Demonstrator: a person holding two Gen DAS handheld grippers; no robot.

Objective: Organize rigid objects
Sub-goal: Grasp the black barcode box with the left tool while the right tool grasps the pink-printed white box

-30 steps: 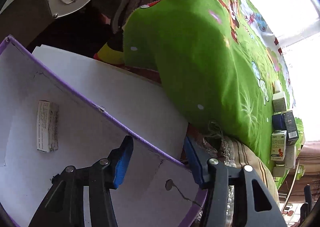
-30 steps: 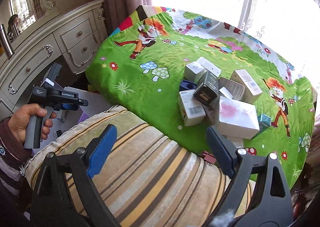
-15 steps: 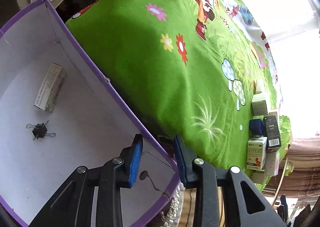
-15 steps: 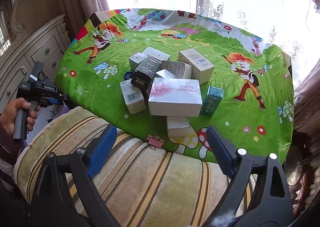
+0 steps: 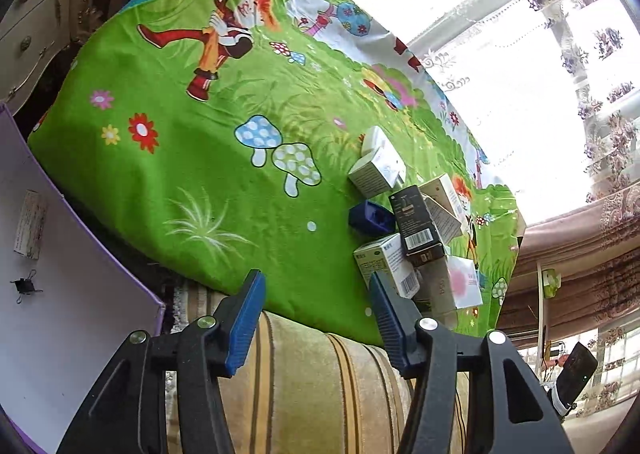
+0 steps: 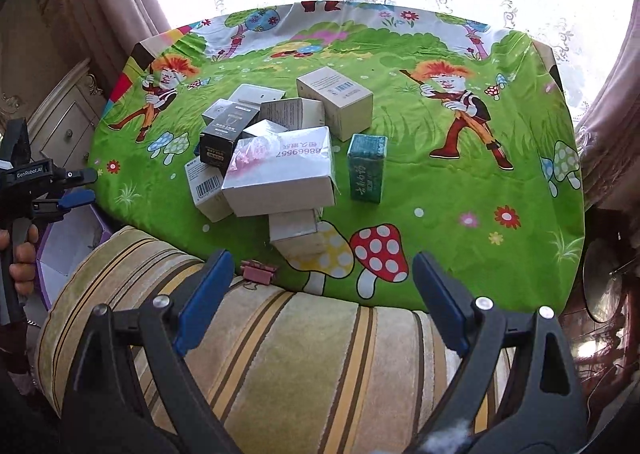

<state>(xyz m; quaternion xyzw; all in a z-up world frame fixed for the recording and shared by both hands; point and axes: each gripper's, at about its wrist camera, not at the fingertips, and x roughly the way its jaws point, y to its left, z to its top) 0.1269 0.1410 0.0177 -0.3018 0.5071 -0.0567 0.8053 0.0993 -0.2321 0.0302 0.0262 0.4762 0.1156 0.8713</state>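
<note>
Left wrist view: left claw (image 5: 316, 318) just parted again, nothing between its pads, above striped cushion (image 5: 320, 386); heap of boxes (image 5: 408, 225) on green worktop (image 5: 200, 173); purple-edged box (image 5: 80, 286) holding small carton (image 5: 30, 223) and black clip (image 5: 24, 286).

Right wrist view: right claw (image 6: 320, 294) spread wide, empty; boxes (image 6: 280, 157) clustered mid-worktop (image 6: 440, 189); pink clip (image 6: 258, 272) at near edge.

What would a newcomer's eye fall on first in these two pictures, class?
Probably the bright green cartoon cloth covering the table. Next, the heap of small boxes near its middle, with a teal box upright beside it. At left, a purple-edged white box holds a black binder clip.
</note>
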